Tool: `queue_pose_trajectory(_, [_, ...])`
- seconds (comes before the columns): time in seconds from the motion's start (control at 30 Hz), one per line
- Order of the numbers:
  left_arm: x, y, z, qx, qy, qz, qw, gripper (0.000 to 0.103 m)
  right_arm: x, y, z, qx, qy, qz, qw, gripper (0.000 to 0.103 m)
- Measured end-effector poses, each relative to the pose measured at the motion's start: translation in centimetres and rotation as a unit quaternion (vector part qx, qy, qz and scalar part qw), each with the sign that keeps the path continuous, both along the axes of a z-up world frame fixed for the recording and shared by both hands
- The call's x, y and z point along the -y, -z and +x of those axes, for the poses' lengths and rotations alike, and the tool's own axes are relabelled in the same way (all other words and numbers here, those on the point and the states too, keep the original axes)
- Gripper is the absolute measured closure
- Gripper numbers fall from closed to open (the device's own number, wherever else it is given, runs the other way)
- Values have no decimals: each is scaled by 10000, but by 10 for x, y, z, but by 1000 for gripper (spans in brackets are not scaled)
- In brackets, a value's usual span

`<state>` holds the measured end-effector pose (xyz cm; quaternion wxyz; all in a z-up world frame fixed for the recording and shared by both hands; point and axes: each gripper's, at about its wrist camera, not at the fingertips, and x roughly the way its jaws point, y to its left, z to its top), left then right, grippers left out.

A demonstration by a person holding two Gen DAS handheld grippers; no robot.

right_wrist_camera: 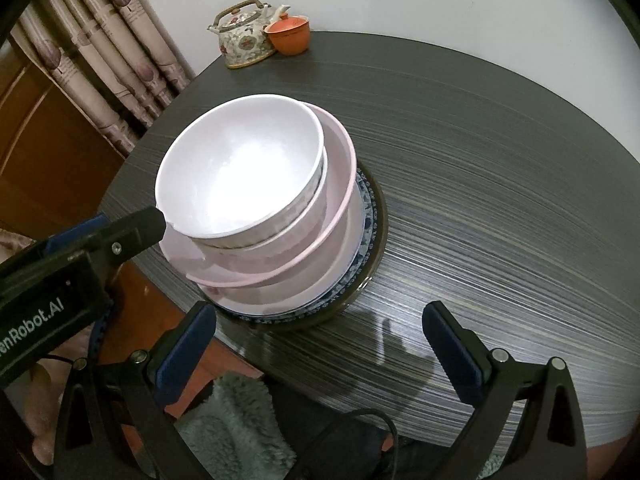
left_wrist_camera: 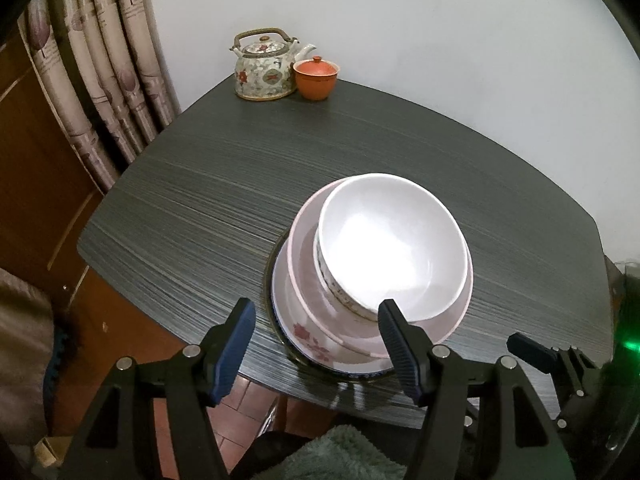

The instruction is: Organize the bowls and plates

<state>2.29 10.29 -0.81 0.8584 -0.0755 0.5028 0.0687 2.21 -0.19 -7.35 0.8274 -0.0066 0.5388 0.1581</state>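
Note:
A stack of dishes stands near the front edge of the dark table (left_wrist_camera: 280,168). On top is a white bowl (left_wrist_camera: 392,240), under it a pink bowl (left_wrist_camera: 440,320), then a floral plate (left_wrist_camera: 308,340) on a dark-rimmed plate. The stack also shows in the right wrist view, with the white bowl (right_wrist_camera: 240,168) and the pink bowl (right_wrist_camera: 280,256). My left gripper (left_wrist_camera: 316,344) is open and empty, its fingers just in front of the stack. My right gripper (right_wrist_camera: 320,344) is open and empty, in front of the stack and to its right.
A floral teapot (left_wrist_camera: 264,66) and an orange lidded cup (left_wrist_camera: 316,78) stand at the table's far corner by the white wall. Curtains (left_wrist_camera: 100,80) and a wooden door are on the left. The table's front edge lies just below the stack.

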Motion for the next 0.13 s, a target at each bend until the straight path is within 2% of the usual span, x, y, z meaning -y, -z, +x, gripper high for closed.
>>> queue_pose_trajectory(0.13, [-2, -1, 1, -11, -24, 28, 10000, 38, -2, 0, 0, 8, -25, -9, 10000, 1])
